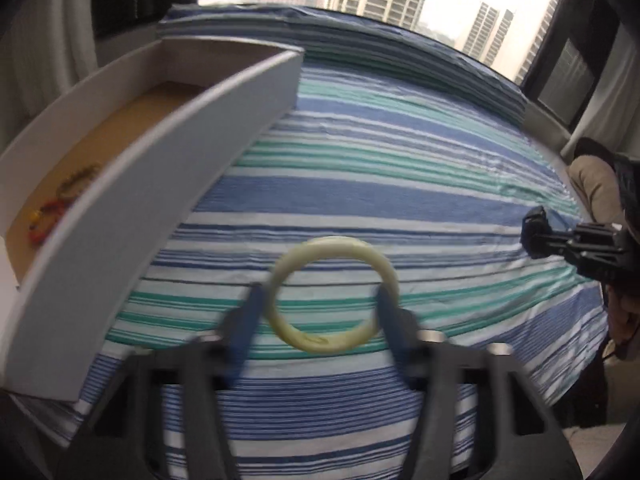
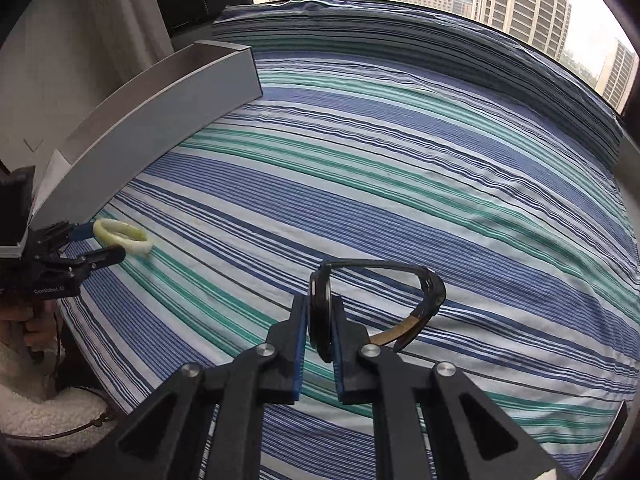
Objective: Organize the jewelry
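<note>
My left gripper point(image 1: 320, 300) is shut on a pale green bangle point(image 1: 334, 258), its blue pads pressing the ring's two sides above the striped cloth; it also shows in the right wrist view point(image 2: 98, 246) with the bangle point(image 2: 122, 236). My right gripper point(image 2: 320, 310) is shut on a black wristwatch point(image 2: 320, 312), gripped edge-on by its case, with the strap point(image 2: 424, 292) looping out to the right. A white box point(image 1: 160, 152) stands at the left with red and dark beaded bracelets point(image 1: 56, 208) on its brown floor.
A blue, teal and white striped cloth point(image 2: 400, 184) covers the table. The box wall point(image 2: 160, 124) runs along the cloth's left edge. A window with tower blocks lies beyond the far edge. The right gripper point(image 1: 538, 236) shows at the right in the left wrist view.
</note>
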A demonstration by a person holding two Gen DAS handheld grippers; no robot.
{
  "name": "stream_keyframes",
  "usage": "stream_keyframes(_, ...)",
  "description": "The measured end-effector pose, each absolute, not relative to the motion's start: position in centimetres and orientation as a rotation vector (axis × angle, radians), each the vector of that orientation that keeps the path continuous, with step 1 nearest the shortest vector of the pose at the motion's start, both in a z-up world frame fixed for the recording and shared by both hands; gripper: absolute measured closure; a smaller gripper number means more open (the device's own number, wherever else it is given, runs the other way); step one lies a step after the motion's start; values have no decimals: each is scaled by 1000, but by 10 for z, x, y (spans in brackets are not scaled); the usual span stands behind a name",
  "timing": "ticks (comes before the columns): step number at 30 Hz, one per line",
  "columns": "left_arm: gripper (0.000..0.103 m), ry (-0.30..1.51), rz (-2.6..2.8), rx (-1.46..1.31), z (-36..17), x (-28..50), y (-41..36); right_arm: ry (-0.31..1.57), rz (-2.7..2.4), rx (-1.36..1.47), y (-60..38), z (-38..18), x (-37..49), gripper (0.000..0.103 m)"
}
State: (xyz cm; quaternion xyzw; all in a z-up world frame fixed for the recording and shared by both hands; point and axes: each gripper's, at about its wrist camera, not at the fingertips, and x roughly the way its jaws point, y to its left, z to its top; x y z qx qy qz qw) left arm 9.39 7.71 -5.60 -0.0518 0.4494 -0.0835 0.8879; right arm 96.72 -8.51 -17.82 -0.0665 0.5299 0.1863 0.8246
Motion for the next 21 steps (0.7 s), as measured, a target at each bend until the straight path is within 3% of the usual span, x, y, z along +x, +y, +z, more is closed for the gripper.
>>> stream_keyframes(1,90,923,-185,-144,-44,94,91,1122,416,-148,-74,-178,970,92)
stream_keyframes(2,95,907,-194,-206,-33,94,107,1115,438,-155,-62,-176,976,92)
stream_keyframes(5,95,874,-150,-211,-12,99,140,1069,507,-169,-21,-163,993,92)
stream_keyframes(7,89,873,-120,-196,-11,99,153,1028,544,-177,3,-150,1007,92)
stream_keyframes(10,32,902,-157,-195,-22,91,154,983,570,-172,26,-134,1019,92)
stream_keyframes(11,28,911,-166,-179,-29,90,148,971,583,-167,29,-129,1019,92)
stream_keyframes(21,27,1031,-255,39,-78,108,47,991,566,-81,-8,-137,981,92)
